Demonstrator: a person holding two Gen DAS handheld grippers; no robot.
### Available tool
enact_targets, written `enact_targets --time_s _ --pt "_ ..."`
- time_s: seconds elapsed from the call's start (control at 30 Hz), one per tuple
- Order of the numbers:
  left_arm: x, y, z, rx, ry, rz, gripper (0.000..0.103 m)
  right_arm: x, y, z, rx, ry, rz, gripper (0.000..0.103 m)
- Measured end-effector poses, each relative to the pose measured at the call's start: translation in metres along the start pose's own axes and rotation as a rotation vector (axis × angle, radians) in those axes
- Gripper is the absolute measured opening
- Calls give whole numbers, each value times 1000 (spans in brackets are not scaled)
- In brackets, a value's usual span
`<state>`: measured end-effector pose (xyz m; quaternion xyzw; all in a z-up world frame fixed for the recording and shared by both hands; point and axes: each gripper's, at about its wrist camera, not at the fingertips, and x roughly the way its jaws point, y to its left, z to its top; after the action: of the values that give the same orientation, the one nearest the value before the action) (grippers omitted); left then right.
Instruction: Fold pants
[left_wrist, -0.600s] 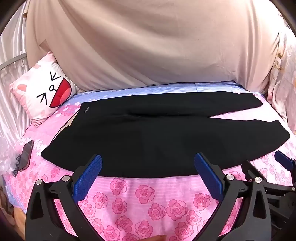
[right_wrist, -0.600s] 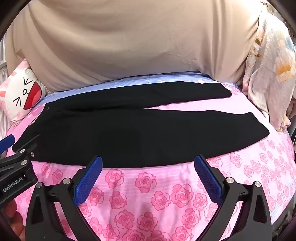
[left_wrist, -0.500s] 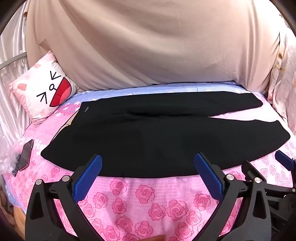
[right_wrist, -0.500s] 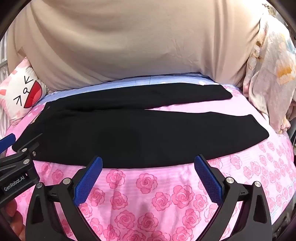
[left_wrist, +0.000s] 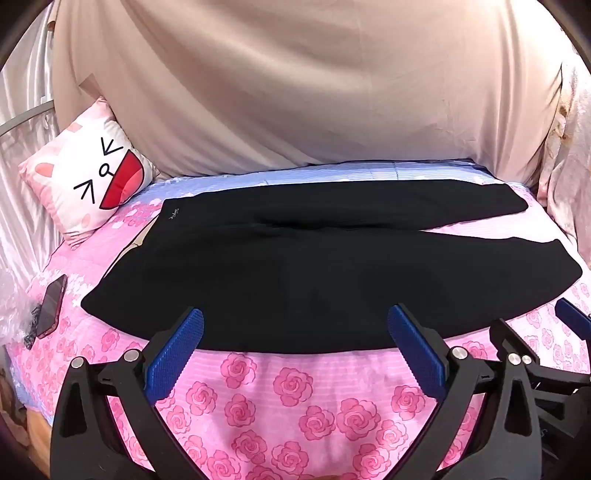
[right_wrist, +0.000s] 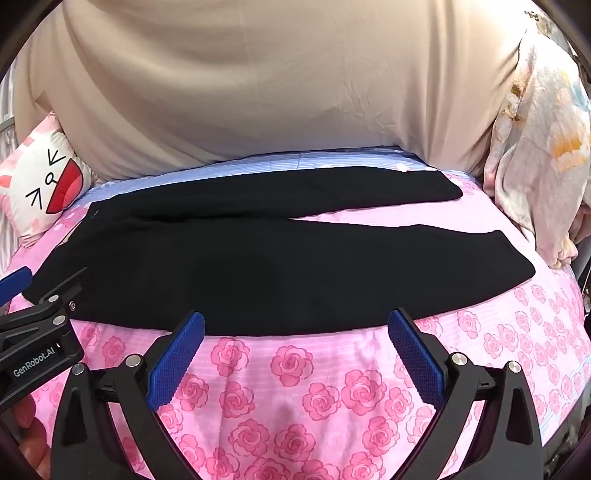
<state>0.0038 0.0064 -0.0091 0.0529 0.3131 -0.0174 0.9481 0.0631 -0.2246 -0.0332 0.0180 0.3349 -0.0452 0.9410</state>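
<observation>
Two grippers: we hold both low over the near side of the bed, side by side, each looking across at the pants.
Pants (left_wrist: 317, 273): black, spread flat on the pink rose bedsheet (left_wrist: 295, 391), unfolded; waistband toward the cartoon pillow (left_wrist: 92, 177) on the left, leg ends toward the right.
Long axis: it runs left to right, square across the line of both pairs of jaws, so the near long edge lies broadside just ahead of the blue pads.
Legs: the two part toward the right with a wedge of sheet showing between them; the far leg lies close to the beige cloth at the back.
Left gripper (left_wrist: 295, 336): jaws spread wide and holding nothing; it faces the middle of the pants, toward the waist half.
Right gripper (right_wrist: 295, 336): jaws likewise wide apart and empty; it sits further toward the cuffs, so it is the nearer one to the leg ends.
Gap to the cloth: the pad tips seem to stop just short of the near hem, though the fisheye makes that hard to judge.
Our reading: folding has not begun; the first move likely calls for each of our grippers to pinch the near edge and carry it over the far leg.
Beside the waist end: a phone (left_wrist: 51, 306) lies on the sheet, well apart from the pants.
</observation>
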Motion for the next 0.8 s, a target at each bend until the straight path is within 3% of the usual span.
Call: enact_targets --time_s 0.8 --pt "5 3 -3 1 17 -2 98 7 -3 -5 -9 18 -6 98"
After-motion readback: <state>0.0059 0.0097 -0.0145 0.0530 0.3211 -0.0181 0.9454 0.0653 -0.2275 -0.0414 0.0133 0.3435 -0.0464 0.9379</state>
